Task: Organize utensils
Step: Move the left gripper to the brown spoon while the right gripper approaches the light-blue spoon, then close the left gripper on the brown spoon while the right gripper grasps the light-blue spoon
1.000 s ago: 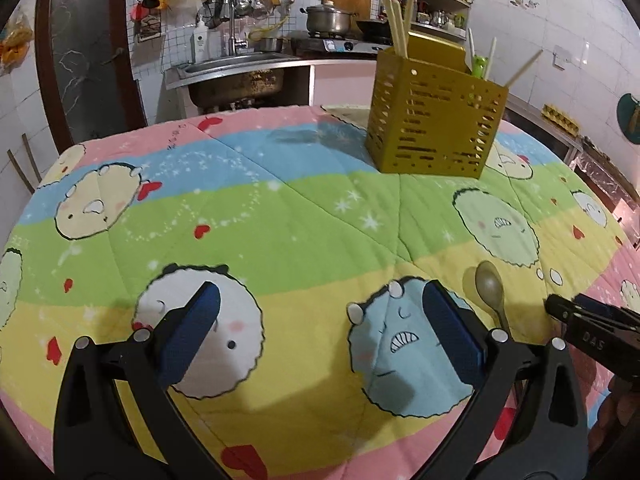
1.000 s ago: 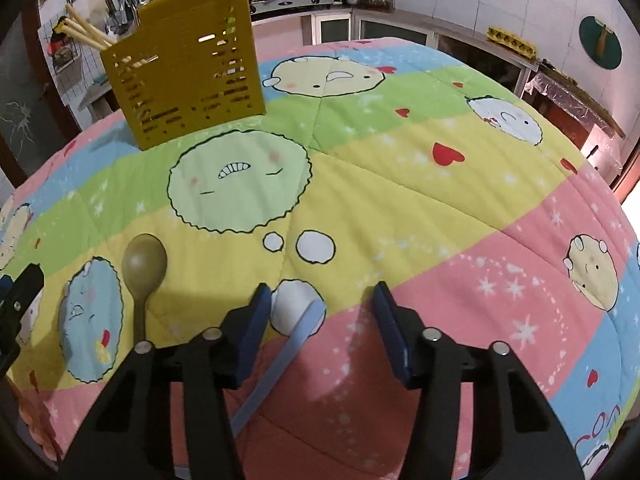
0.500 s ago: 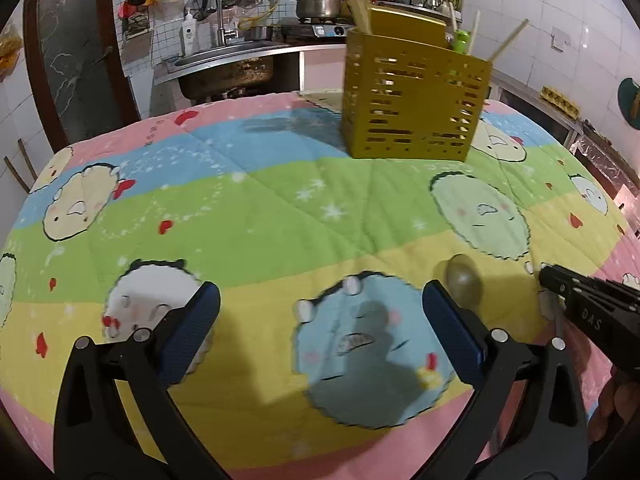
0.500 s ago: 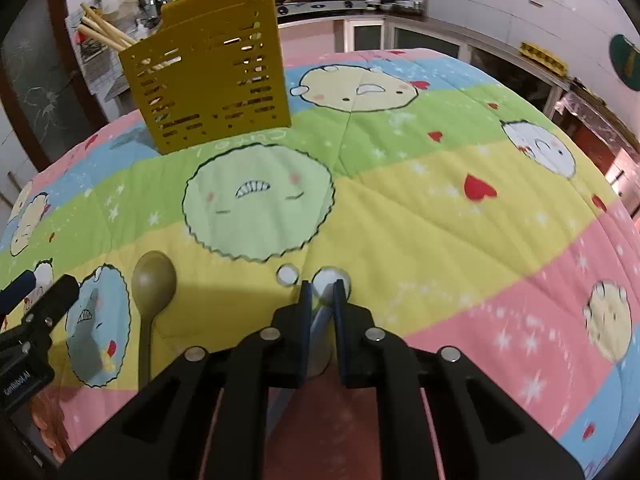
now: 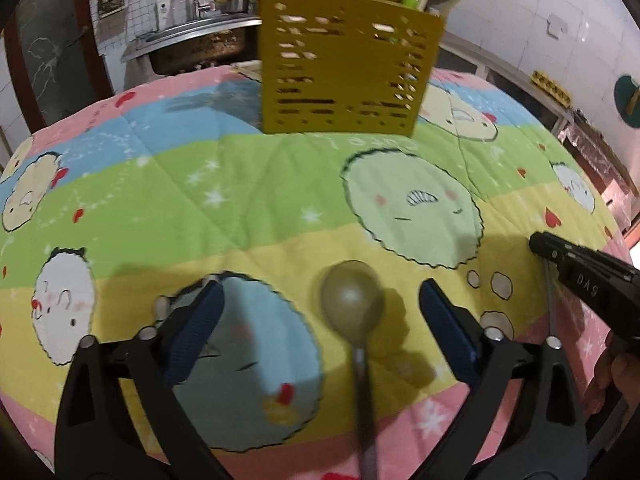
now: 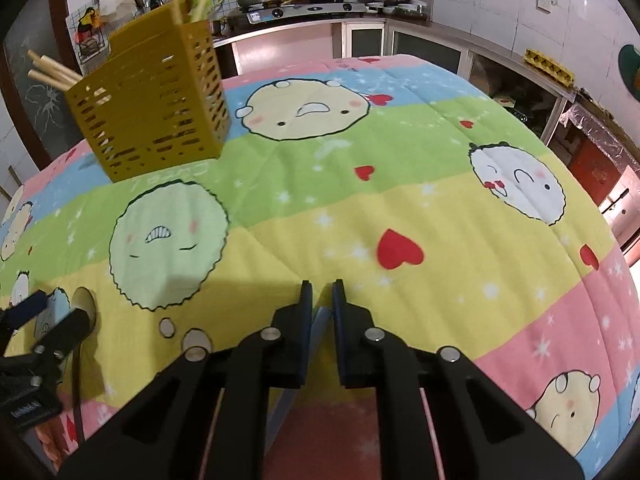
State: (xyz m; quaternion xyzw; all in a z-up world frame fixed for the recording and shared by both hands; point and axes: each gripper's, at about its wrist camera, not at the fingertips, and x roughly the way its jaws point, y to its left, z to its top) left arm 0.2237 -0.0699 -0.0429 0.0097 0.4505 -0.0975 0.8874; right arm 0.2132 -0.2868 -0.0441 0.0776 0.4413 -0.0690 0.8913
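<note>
Lay flat on the cartoon blanket [image 5: 248, 184]: a brown spoon [image 5: 352, 300], right between the wide-apart fingers of the left gripper [image 5: 320, 312], not touched, jaws just closing a little. Pinched in the right gripper [image 6: 320, 300], squeezed tight: a thin blue stick [image 6: 318, 320], maybe a straw. Stood further back: a yellow basket [image 5: 344, 76] with chopsticks [image 6: 52, 70].
</note>
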